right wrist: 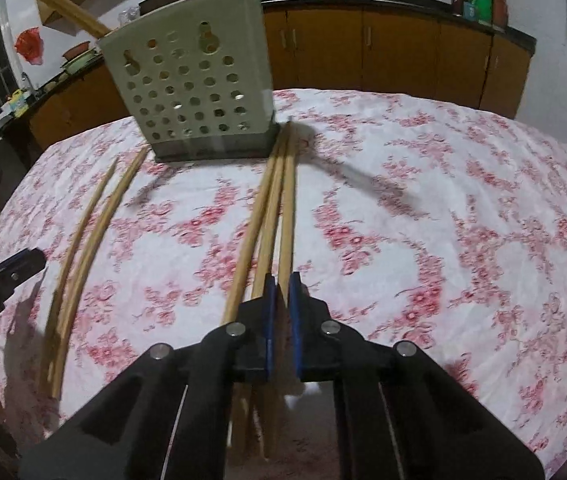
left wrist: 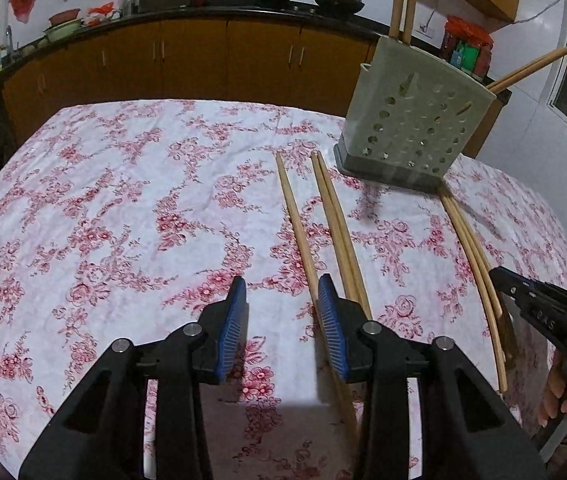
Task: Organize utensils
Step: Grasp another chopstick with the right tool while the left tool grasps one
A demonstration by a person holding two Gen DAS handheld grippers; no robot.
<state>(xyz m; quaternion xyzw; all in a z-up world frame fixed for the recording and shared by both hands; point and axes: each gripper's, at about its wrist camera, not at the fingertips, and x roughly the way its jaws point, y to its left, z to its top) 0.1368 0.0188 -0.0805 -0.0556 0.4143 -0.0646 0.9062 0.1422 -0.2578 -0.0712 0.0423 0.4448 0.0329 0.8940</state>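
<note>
A pale green perforated utensil holder [left wrist: 411, 120] [right wrist: 195, 80] stands on the floral tablecloth with several chopsticks [left wrist: 403, 0] sticking out of it. Three wooden chopsticks [left wrist: 323, 220] lie on the cloth before my left gripper [left wrist: 281, 292], which is open and empty just above them. Three more chopsticks [right wrist: 275, 200] [left wrist: 471, 248] lie by the holder's right side. My right gripper [right wrist: 279, 284] has its jaws nearly shut around the rightmost of them [right wrist: 288, 208]. It also shows at the right edge of the left wrist view [left wrist: 539, 304].
The round table [left wrist: 123, 200] is covered by a pink floral cloth. Behind it runs a kitchen counter [left wrist: 203, 12] with wooden cabinets, pots, bowls and jars.
</note>
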